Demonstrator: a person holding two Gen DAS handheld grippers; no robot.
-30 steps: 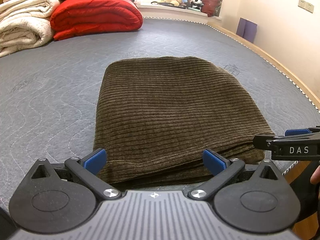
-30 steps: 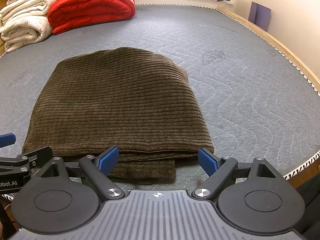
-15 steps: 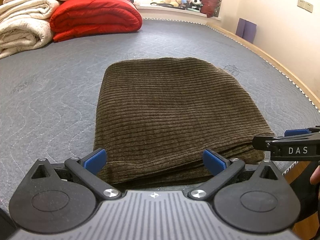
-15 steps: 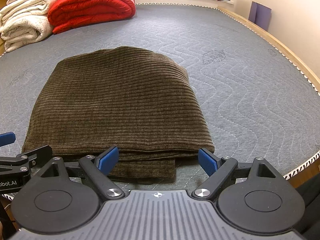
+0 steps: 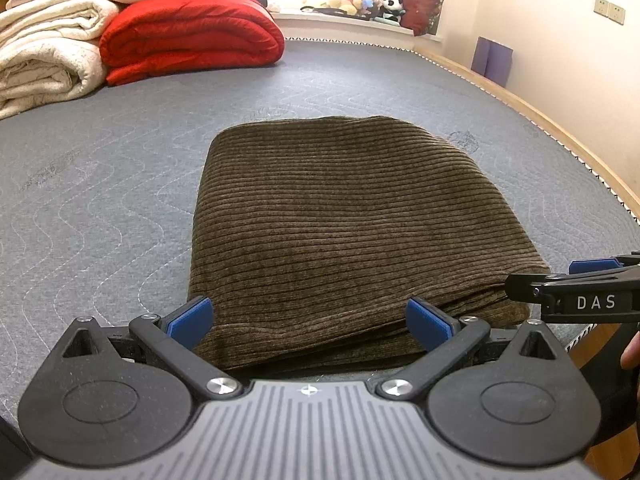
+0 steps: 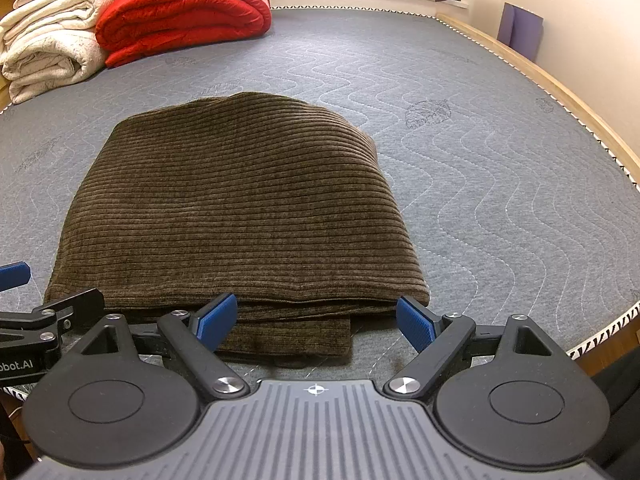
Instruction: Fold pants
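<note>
The brown corduroy pants [image 6: 240,216] lie folded into a thick rectangle on the grey quilted mattress [image 6: 500,200], their layered edges facing the camera (a lower layer sticks out a little past the top one). The right gripper [image 6: 316,320] hangs just before that near edge, its blue-padded jaws spread wide with nothing pressed between them. Part of the left gripper [image 6: 36,312] shows at the left margin, beside the pants' corner. Far back, a red quilt [image 6: 184,12] sits next to rolled cream blankets [image 6: 52,48].
</note>
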